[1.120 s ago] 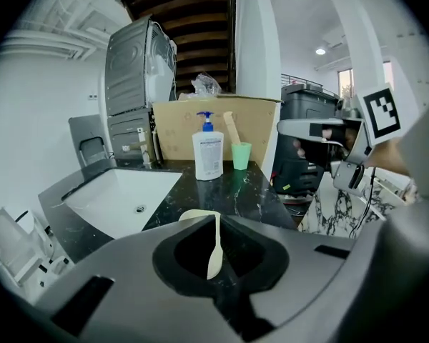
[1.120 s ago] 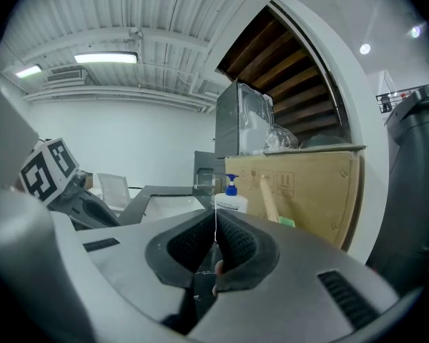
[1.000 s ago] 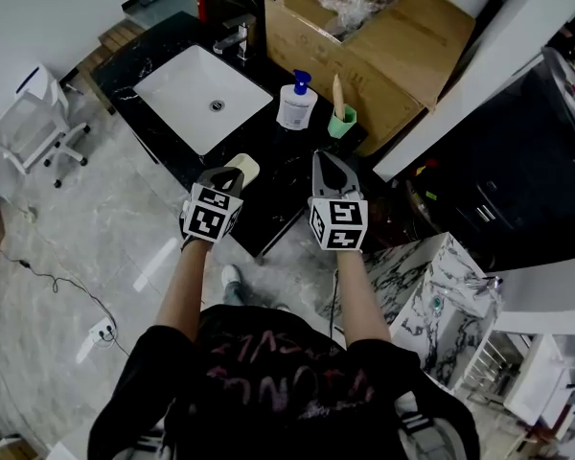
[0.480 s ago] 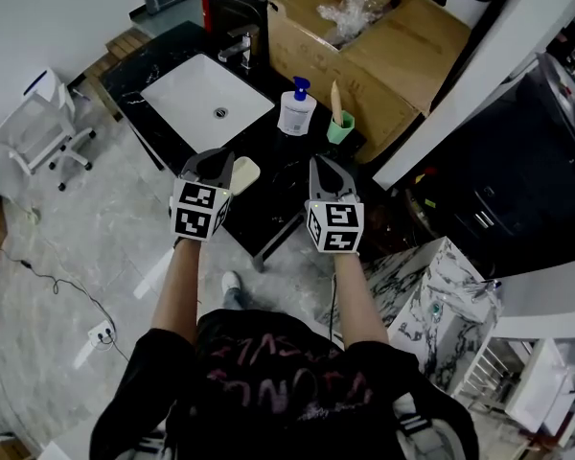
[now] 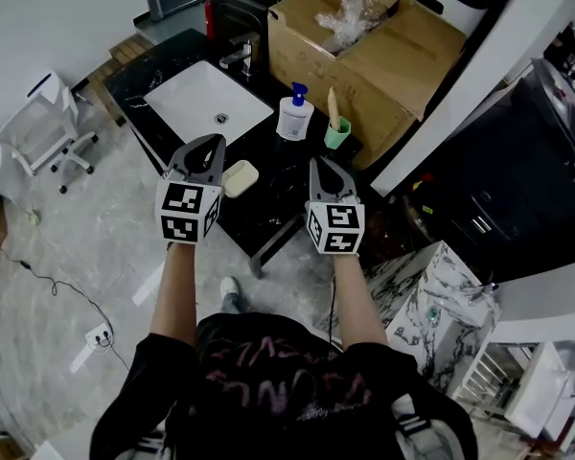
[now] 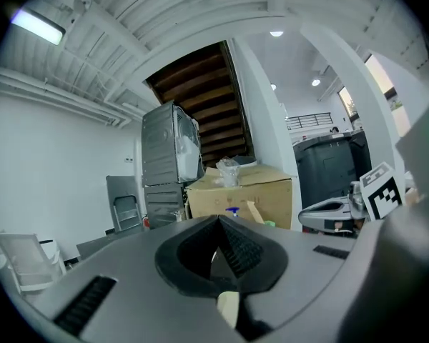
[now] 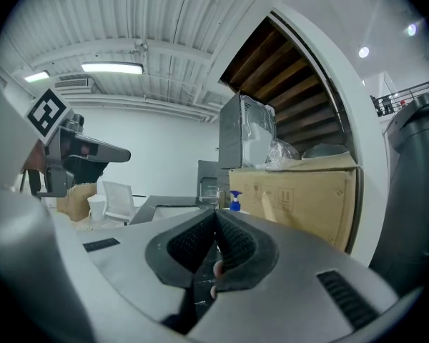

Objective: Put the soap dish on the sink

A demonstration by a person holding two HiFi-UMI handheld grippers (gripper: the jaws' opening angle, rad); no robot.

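Left tongs (image 5: 205, 151): held out on a straight forearm, tips pointing ahead over the near edge of the counter (image 5: 273, 204). Jaws pressed together at the tips, nothing clamped. Marker cube facing up at the head camera.

Right tongs (image 5: 323, 172): held out roughly parallel, well apart from the left pair. Jaws likewise together at the tips, nothing between them.

Soap dish (image 5: 240, 177): cream, rounded, lying flat on the black counter just right of the left tongs. Between the two pairs, nearer the left; touched by neither. In the left gripper view a pale cream patch shows low under the closed jaws, too close to identify.

Ahead of the left tongs: white basin (image 5: 206, 103) sunk in the counter, tap (image 5: 238, 57) at its far side.

Ahead, between the two pairs: pump bottle (image 5: 294, 115) with blue top. Just right of it, green cup (image 5: 337, 132) with a pale stick upright inside.

Beyond those, ahead of the right tongs: open cardboard box (image 5: 364, 51), crumpled clear plastic inside.

Far left of the left tongs: white chair (image 5: 43, 127) on marbled floor.
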